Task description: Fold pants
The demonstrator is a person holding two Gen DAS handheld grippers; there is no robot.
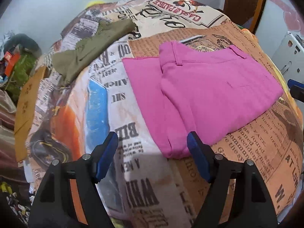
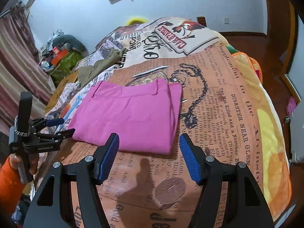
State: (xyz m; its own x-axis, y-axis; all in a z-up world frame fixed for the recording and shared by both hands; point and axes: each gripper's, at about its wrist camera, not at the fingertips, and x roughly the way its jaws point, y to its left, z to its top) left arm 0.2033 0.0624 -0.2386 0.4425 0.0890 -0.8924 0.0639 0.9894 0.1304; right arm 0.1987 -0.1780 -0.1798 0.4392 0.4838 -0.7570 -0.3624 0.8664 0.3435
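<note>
From my right wrist camera the olive garment (image 2: 98,66) beyond the pink pants (image 2: 131,112) is half hidden. The pants lie folded flat on the bed's newsprint blanket (image 2: 218,98). My left hand-held gripper (image 1: 153,152) and right hand-held gripper (image 2: 149,152) both gape wide, holding nothing.

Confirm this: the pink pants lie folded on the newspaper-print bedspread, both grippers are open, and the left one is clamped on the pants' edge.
One thing is wrong: the left gripper is not clamped on anything. The left wrist view shows its jaws spread apart and empty beside the pink pants. The rest holds: they lie folded on the bedspread, and the right gripper is open too.
</note>
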